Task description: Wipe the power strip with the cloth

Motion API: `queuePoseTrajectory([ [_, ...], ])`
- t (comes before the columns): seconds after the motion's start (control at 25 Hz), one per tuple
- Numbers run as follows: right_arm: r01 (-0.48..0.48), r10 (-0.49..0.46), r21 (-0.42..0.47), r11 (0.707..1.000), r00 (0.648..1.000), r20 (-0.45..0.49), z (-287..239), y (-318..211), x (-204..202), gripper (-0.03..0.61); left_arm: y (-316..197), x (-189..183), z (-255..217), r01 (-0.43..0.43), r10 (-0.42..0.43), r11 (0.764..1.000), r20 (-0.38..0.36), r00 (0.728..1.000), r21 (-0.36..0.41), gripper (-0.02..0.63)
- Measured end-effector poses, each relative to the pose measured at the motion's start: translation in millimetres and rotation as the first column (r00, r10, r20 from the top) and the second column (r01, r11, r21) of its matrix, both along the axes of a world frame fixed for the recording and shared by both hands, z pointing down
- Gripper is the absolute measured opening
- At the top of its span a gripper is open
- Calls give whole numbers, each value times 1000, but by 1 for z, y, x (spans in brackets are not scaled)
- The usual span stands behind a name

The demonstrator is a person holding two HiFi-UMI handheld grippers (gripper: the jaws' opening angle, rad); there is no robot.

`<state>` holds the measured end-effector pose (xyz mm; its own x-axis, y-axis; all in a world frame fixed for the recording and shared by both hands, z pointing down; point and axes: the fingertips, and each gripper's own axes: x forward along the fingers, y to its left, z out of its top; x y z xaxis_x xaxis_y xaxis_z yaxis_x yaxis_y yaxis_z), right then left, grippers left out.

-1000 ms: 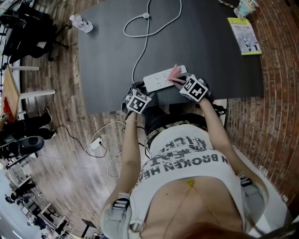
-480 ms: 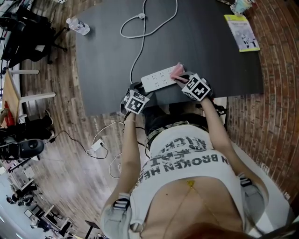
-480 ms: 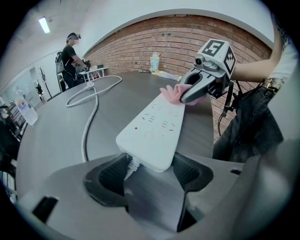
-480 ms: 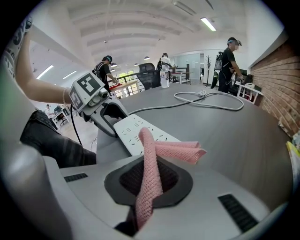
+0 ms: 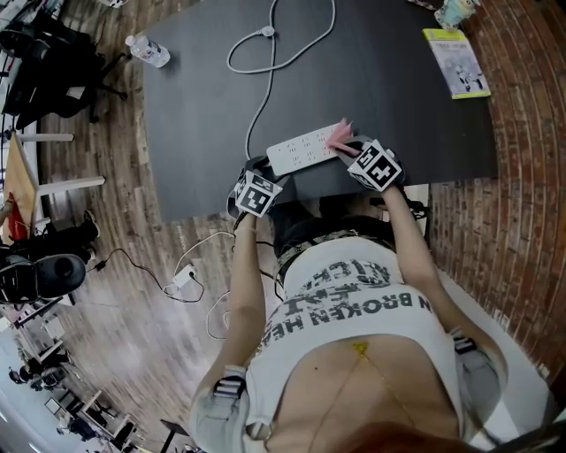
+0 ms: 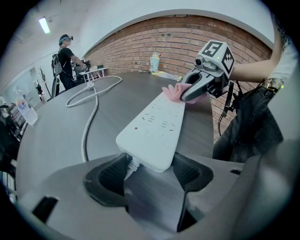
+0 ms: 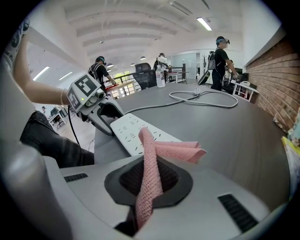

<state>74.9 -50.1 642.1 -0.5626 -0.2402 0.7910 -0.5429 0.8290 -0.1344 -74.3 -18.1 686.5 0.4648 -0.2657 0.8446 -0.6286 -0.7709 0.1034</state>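
A white power strip [image 5: 301, 149] lies near the front edge of the black table [image 5: 398, 106], its white cable [image 5: 265, 88] looping away to the far side. My left gripper [image 5: 258, 190] is shut on the strip's near end [image 6: 152, 129], with one jaw on each side. My right gripper [image 5: 371, 164] is shut on a folded pink cloth [image 7: 173, 150]. The cloth [image 5: 340, 134] rests on the strip's right end. In the left gripper view the cloth [image 6: 172, 91] sticks out of the right gripper [image 6: 197, 86] over the far end of the strip.
A plastic bottle [image 5: 147, 49] stands at the table's far left corner. A yellow-green booklet [image 5: 458, 62] and a cup [image 5: 453, 11] are at the far right. A brick wall runs along the right. People stand beyond the table in the gripper views.
My right gripper has slid the pink cloth a little to the right along the strip, toward its end. The left gripper still holds the strip in place.
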Motion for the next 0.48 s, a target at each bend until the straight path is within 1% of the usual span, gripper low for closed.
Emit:
queuePoseTrajectory([
  [0.48, -66, 67, 13, 998, 996, -57, 0, -4, 26, 17, 1, 0, 0, -2, 2, 1000, -7, 1000, -1, 291],
])
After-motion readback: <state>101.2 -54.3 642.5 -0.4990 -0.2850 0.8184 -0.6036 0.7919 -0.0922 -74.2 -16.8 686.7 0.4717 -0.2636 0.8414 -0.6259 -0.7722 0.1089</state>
